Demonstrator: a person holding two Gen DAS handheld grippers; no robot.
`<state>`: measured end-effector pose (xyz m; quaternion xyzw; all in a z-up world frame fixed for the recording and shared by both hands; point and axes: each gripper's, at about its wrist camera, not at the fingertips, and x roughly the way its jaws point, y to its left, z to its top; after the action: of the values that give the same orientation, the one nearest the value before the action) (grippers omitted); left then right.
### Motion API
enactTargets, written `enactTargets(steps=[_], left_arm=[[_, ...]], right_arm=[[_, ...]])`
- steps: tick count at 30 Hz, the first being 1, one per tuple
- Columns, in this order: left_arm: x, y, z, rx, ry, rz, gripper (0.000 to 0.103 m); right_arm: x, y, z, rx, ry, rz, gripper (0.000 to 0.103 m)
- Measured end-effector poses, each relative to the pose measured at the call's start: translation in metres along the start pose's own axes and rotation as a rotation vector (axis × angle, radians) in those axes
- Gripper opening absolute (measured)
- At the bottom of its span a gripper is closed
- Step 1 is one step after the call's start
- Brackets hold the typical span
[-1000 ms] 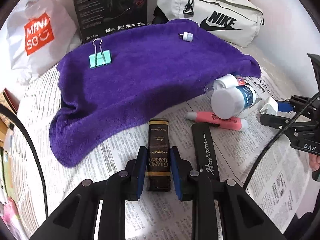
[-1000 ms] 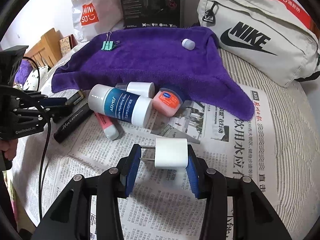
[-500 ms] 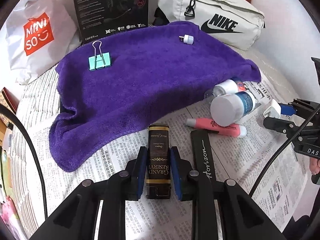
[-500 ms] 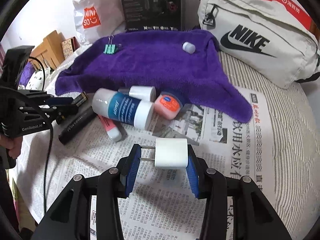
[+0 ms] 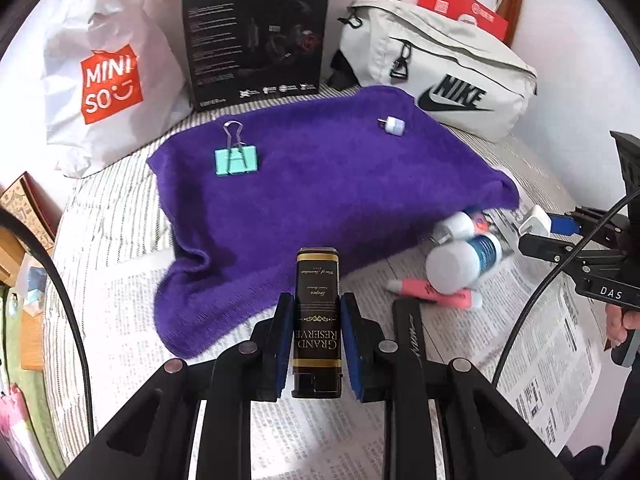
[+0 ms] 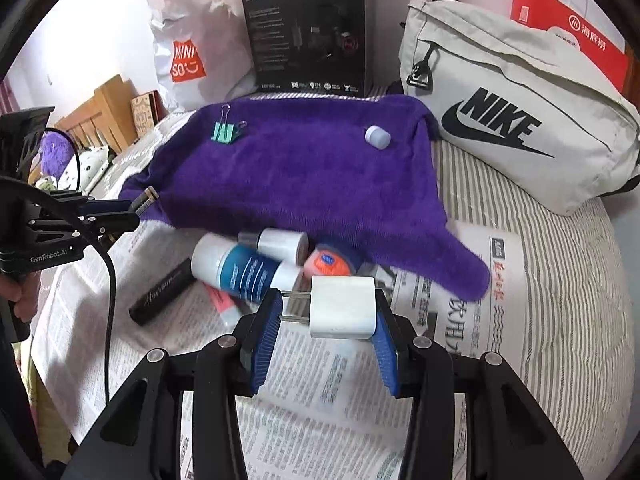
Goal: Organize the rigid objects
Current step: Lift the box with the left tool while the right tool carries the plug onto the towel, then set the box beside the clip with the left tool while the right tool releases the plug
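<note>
My left gripper (image 5: 316, 320) is shut on a black and gold Grand Reserve lighter (image 5: 317, 316), held over the near edge of the purple towel (image 5: 320, 184). My right gripper (image 6: 326, 314) is shut on a white plug adapter (image 6: 344, 308), held above the newspaper near the towel's corner (image 6: 460, 268). A teal binder clip (image 5: 236, 160) and a small white cap (image 5: 394, 125) lie on the towel. A white and blue bottle (image 6: 244, 268), a pink tube (image 5: 434, 294) and a black pen case (image 6: 164, 292) lie on the newspaper.
A Nike bag (image 6: 512, 108), a black box (image 5: 256, 36) and a Miniso bag (image 5: 104, 80) stand behind the towel. An orange-lidded jar (image 6: 328, 260) and a small white bottle (image 6: 280, 242) sit at the towel's edge. Newspaper (image 6: 340, 400) covers the striped bed.
Both grippers have risen and moved forward toward the towel with their objects. The lighter is now over the towel's edge; the adapter is closer to the bottles.
</note>
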<state>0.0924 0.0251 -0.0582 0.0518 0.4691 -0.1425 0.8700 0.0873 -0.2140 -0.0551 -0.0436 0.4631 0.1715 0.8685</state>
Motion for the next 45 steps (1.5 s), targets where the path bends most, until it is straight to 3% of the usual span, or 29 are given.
enactTargets(steps=[18,31,45], left_arm=[[0.016,0.033,0.041,-0.064,0.002,0.033,0.022],[0.061,0.056,0.066,-0.088,0.058,0.031,0.022],[0.088,0.073,0.078,-0.099,0.088,0.046,0.023]], right_arm=[[0.015,-0.024,0.059,0.028,-0.033,-0.009,0.044],[0.063,-0.041,0.102,0.028,0.004,-0.013,0.044],[0.112,-0.042,0.121,-0.007,0.051,-0.020,0.044]])
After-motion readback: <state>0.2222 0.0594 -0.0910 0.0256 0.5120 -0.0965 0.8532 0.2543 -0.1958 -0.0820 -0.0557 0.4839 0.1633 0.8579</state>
